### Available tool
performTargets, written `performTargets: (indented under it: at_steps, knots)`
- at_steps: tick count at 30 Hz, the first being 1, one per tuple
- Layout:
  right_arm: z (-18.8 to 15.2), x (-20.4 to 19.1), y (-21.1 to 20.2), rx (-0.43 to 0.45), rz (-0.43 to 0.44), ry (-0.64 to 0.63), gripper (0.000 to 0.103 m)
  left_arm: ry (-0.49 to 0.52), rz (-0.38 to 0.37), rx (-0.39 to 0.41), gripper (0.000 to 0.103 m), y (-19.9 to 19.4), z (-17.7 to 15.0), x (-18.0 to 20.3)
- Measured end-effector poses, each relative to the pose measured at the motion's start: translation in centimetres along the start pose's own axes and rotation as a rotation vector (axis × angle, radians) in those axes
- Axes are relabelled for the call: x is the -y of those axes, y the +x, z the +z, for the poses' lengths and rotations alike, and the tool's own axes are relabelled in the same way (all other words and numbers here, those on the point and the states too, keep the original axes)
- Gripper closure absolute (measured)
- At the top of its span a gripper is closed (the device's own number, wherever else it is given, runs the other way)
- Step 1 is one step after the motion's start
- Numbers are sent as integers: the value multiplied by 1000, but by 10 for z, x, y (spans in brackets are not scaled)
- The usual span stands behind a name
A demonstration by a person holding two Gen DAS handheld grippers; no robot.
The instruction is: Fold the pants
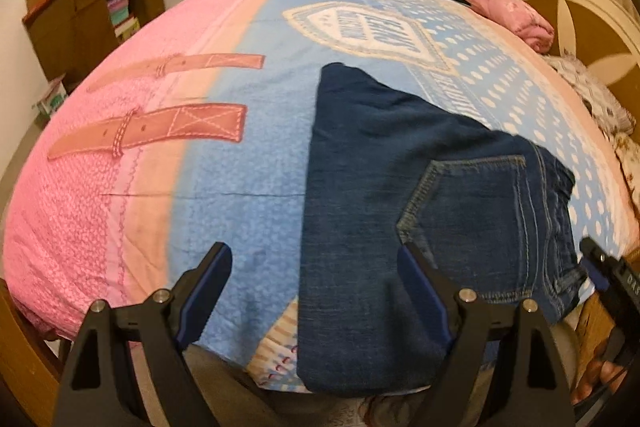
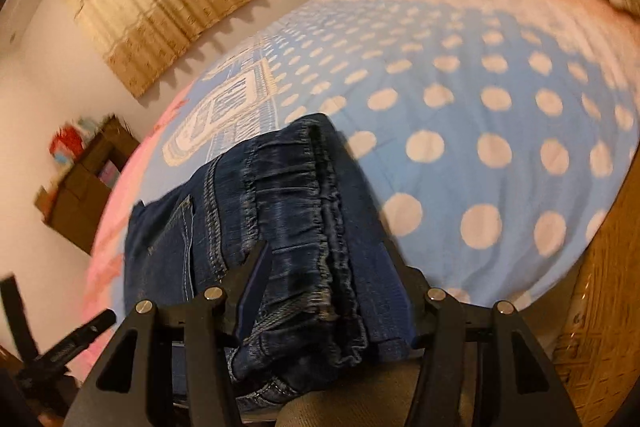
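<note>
On the left side of the bed (image 1: pixel 140 187), the pink and blue printed cover lies bare; the shelf unit (image 1: pixel 100 19) stands against the wall beyond. The left gripper (image 1: pixel 316 287) hangs above the near edge with its fingers (image 1: pixel 208 279) spread wide and nothing between them: one finger sits over bare cover, the other over the denim. To its right lie the pants (image 1: pixel 400 207), dark blue jeans already doubled into a compact stack near the bed's near edge, back pocket (image 1: pixel 472 211) uppermost, the fold's lower end drooping over the edge. Further right, the right gripper (image 2: pixel 332 287) straddles the gathered elastic waistband (image 2: pixel 304 207); its fingers (image 2: pixel 256 287) stand partly apart, and they do not appear to pinch the cloth, though motion blur leaves that unsure. Judging from this, the fold looks nearly complete and the step in hand is releasing and tidying. To do it well, lift both grippers straight off so no layer drags, then check that the waistband edges lie flush and press the top layer flat. The overhanging end could slide off, so nudging the stack further onto the bed would be prudent.
</note>
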State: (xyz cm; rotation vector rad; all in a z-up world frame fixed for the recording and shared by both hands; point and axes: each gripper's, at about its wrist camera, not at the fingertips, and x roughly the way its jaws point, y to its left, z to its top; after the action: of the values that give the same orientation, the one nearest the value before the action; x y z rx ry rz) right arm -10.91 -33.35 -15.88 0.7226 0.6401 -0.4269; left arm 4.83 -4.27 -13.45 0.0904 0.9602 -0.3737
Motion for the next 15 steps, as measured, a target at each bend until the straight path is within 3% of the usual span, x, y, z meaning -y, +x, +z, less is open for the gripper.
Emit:
performTargets:
  at_steps: [7, 10, 15]
  knots:
    - [4, 28, 2, -32, 77, 127, 47, 10, -3, -41, 16, 19, 11, -1]
    - [11, 27, -1, -12, 54, 112, 47, 29, 17, -46, 16, 27, 16, 3]
    - [32, 21, 0, 19, -61, 50, 47, 60, 31, -58, 16, 42, 23, 10]
